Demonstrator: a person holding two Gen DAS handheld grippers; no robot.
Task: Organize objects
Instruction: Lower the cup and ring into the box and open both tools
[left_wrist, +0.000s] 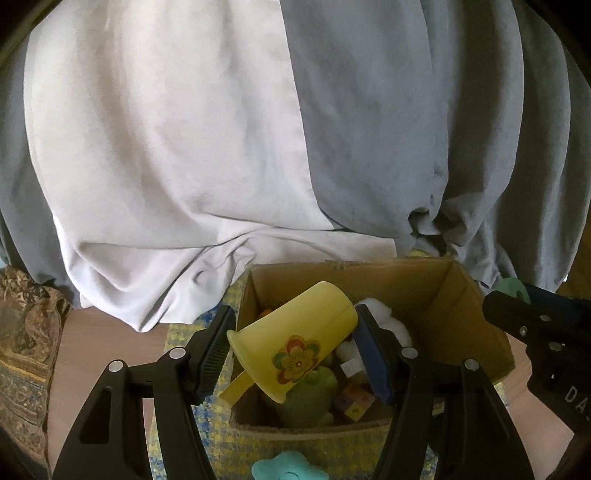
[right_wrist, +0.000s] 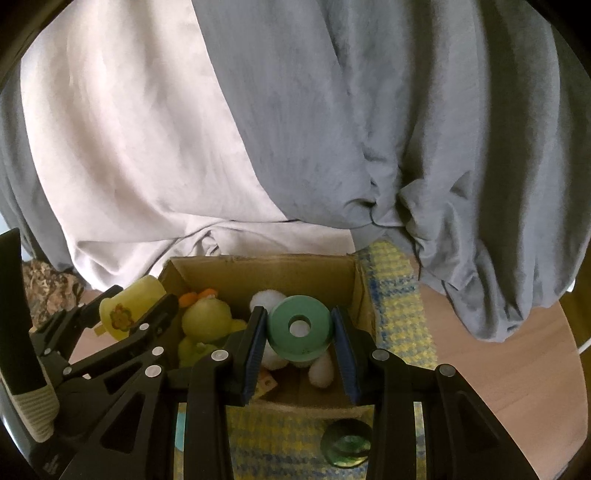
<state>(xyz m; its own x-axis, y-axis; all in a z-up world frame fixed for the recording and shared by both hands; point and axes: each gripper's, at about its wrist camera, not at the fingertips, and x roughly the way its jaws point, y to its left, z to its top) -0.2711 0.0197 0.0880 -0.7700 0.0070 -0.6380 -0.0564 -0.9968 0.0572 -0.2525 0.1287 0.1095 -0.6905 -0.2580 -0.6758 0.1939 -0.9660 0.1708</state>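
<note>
My left gripper (left_wrist: 291, 336) is shut on a yellow cup (left_wrist: 295, 343) with a flower sticker, tilted over the left part of an open cardboard box (left_wrist: 472, 321). It also shows in the right wrist view (right_wrist: 129, 308). My right gripper (right_wrist: 299, 328) is shut on a green ring (right_wrist: 299, 328) above the box (right_wrist: 258, 271). Inside the box lie a yellow-green plush toy (right_wrist: 207, 319), white fluffy balls (right_wrist: 321, 371) and coloured blocks (left_wrist: 354, 404).
The box stands on a yellow-blue woven mat (right_wrist: 395, 295) on a wooden floor (right_wrist: 517, 369). A teal flower-shaped toy (left_wrist: 286, 467) and a dark round object (right_wrist: 345, 445) lie on the mat in front. Grey and white bedding (left_wrist: 221, 147) hangs behind. A patterned cushion (left_wrist: 26, 350) lies left.
</note>
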